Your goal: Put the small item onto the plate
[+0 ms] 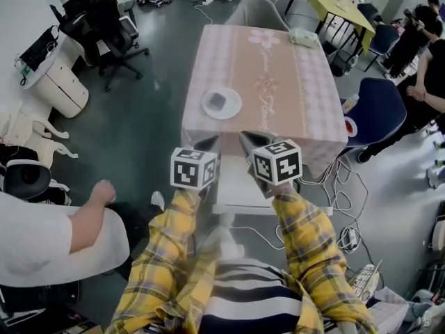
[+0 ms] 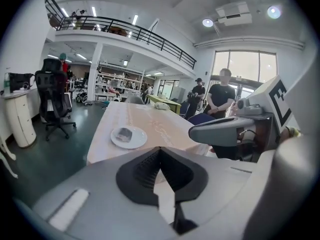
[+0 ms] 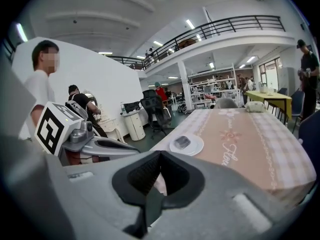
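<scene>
A small grey item [image 1: 217, 101] lies on the white plate [image 1: 235, 110] near the front left of the pink table [image 1: 285, 82]. Both grippers hover side by side just off the table's front edge, short of the plate. My left gripper [image 1: 207, 143] is shut with nothing in it, and my right gripper [image 1: 247, 138] is shut and empty too. In the left gripper view the closed jaws [image 2: 160, 149] point toward the plate [image 2: 140, 139] and item [image 2: 123, 133]. The right gripper view shows its closed jaws [image 3: 160, 154], with plate [image 3: 198, 147] and item [image 3: 182, 142] ahead.
A white bundle [image 1: 304, 37] sits at the table's far right corner. A grey chair [image 1: 256, 11] stands at the far end and a blue chair [image 1: 381, 108] on the right. A person's arm [image 1: 87, 218] is at my left. Cables [image 1: 342, 186] trail on the floor.
</scene>
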### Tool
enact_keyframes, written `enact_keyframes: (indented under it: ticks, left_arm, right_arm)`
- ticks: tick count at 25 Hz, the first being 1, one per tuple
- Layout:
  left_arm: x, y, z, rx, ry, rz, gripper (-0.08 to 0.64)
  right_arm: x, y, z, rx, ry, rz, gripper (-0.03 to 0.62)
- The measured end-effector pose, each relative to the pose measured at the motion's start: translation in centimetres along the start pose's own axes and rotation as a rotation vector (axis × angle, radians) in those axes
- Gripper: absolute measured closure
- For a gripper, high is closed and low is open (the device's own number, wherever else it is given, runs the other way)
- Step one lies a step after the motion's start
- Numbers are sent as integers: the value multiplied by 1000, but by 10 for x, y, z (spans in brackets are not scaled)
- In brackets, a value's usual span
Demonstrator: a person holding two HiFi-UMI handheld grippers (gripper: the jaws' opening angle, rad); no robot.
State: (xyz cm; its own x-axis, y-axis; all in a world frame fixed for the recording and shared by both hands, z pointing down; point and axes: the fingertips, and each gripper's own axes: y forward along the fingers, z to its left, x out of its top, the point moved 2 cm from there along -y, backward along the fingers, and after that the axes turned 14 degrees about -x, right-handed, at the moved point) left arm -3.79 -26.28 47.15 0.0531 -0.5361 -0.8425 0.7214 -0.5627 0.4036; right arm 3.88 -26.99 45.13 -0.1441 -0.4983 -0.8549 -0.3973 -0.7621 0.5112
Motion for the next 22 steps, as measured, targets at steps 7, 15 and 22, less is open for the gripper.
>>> enact_keyframes:
  ticks: [7, 15, 22]
  left_arm:
    - [-14, -29, -34, 2, 22, -9, 557]
    - [-43, -63, -54, 24, 6, -7, 557]
    - [-61, -83, -75, 27, -9, -21, 557]
  right_arm:
    - [-8, -40, 12, -7, -24, -10, 595]
    - [-29, -73, 27, -10, -37, 6, 595]
    - [-48, -97, 36, -12, -47, 8, 595]
